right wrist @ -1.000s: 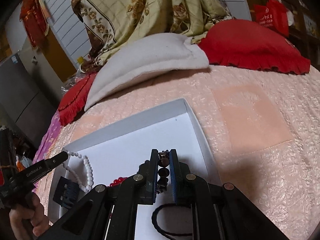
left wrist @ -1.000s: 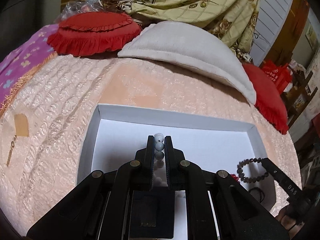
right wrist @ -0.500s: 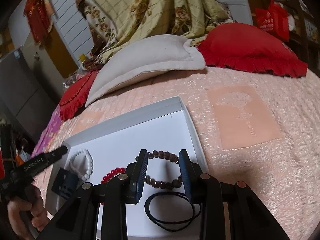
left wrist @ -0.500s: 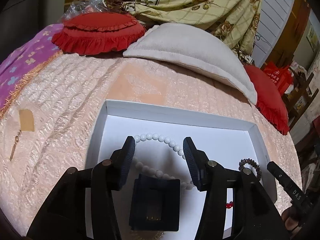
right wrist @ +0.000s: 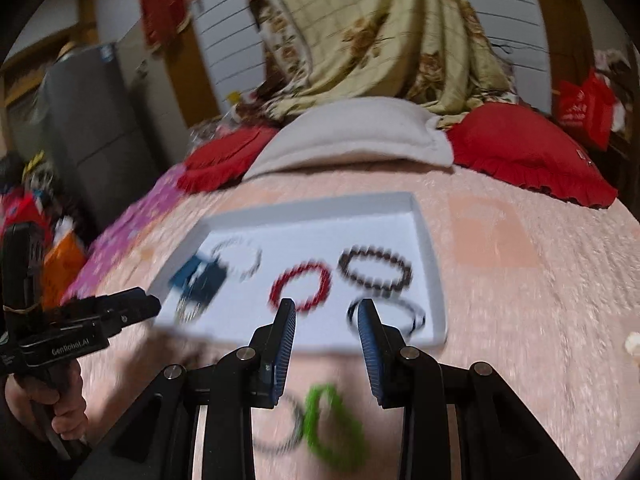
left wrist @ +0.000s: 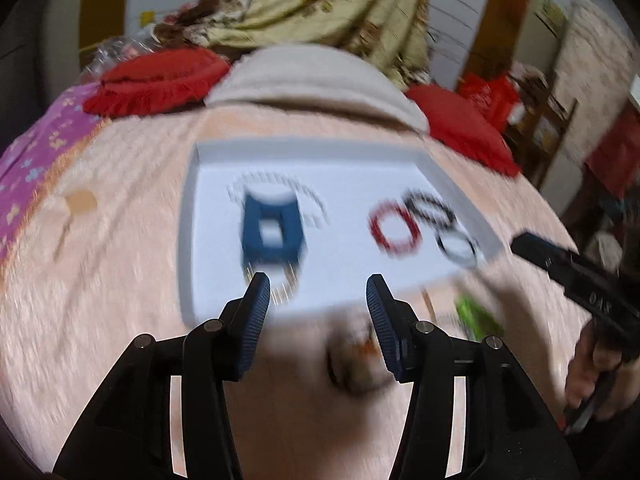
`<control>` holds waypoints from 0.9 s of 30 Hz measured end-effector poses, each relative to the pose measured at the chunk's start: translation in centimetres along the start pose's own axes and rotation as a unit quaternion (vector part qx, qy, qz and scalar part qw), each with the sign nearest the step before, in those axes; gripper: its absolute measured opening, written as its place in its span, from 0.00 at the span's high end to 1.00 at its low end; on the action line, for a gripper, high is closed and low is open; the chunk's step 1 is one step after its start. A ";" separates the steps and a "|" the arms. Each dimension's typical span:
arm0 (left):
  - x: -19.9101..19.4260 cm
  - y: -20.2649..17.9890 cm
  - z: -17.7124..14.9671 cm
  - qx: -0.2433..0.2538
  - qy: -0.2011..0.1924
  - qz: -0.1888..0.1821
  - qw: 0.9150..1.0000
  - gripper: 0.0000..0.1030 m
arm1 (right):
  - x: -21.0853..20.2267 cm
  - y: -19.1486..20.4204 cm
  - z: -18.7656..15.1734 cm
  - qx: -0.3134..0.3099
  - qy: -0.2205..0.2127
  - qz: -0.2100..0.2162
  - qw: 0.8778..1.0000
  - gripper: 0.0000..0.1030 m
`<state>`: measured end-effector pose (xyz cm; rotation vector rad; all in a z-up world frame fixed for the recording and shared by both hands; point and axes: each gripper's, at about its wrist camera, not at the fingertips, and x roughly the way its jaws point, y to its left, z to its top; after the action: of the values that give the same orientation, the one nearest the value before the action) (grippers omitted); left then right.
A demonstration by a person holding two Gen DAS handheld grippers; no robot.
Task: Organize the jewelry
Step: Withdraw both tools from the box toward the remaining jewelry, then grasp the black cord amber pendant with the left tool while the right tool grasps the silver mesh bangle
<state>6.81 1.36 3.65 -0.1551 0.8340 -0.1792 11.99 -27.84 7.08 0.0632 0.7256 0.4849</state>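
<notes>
Both of your grippers were empty and pulled back from the white tray (right wrist: 430, 264) lying on the pink quilted bedspread (right wrist: 520, 320). Your left gripper (left wrist: 318, 294) had its jaws well apart with nothing between them; your right gripper (right wrist: 326, 318) had its jaws partly apart, also holding nothing. Inside the tray lay four bracelets and one card: a white beaded bracelet (right wrist: 240, 258) at the left end with a dark blue card (right wrist: 198, 280) over part of it, a red beaded bracelet (right wrist: 301, 285) in the middle, a dark brown beaded bracelet (right wrist: 375, 270) to the right, and a thin black band (right wrist: 386, 314) just in front of the brown one. Two more pieces waited outside the tray on the bedspread, near your right gripper: a green bracelet (right wrist: 334, 424) and a faint dark ring (right wrist: 286, 428) touching or overlapping it; blur hid what the ring was made of. Judging by their look, these pieces would be light and limp, strung loops that sag when lifted, with smooth round beads that could roll out of the pads. A pinch across one side of the loop, with the pads over the cord between beads, would likely hold best. Two red cushions (right wrist: 528, 152) and one pale pillow (right wrist: 360, 136) sat beyond the tray.
</notes>
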 end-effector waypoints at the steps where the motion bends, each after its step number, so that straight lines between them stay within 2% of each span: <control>1: 0.1 -0.3 -0.6 0.005 0.007 -0.004 1.000 0.52 | -0.5 0.5 -0.9 -0.009 0.011 -0.005 1.000 0.70; 6: 2.5 -1.9 -2.1 0.043 0.039 0.014 0.998 0.52 | -1.4 1.0 -4.0 -0.016 0.048 -0.015 0.999 0.70; 10: 3.4 -3.0 -2.1 0.066 0.047 0.004 0.997 0.53 | -1.3 1.7 -4.7 -0.052 0.054 -0.007 0.997 0.70; 11: 3.6 -3.2 -2.2 0.073 0.047 0.003 0.996 0.61 | -1.2 1.7 -4.8 -0.056 0.057 -0.005 0.997 0.70; 12: 3.7 -3.4 -2.2 0.079 0.050 -0.002 0.996 0.73 | -1.0 1.7 -4.8 -0.057 0.060 -0.005 0.997 0.70; 14: 4.1 -3.8 -2.4 0.096 0.055 -0.005 0.994 0.83 | -0.7 1.6 -4.9 -0.057 0.065 -0.005 0.996 0.70; 18: 4.4 -4.0 -2.3 0.112 0.054 -0.007 0.992 0.84 | -0.6 1.9 -4.7 -0.059 0.068 -0.001 0.996 0.70; 27: 4.4 -3.1 -2.1 0.100 0.056 -0.007 0.993 0.82 | -0.4 2.8 -4.9 -0.075 0.073 0.005 0.994 0.70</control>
<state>7.79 -2.79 -0.25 0.0370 0.9209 -0.2859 7.44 -26.11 4.29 -0.1109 0.8308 0.5568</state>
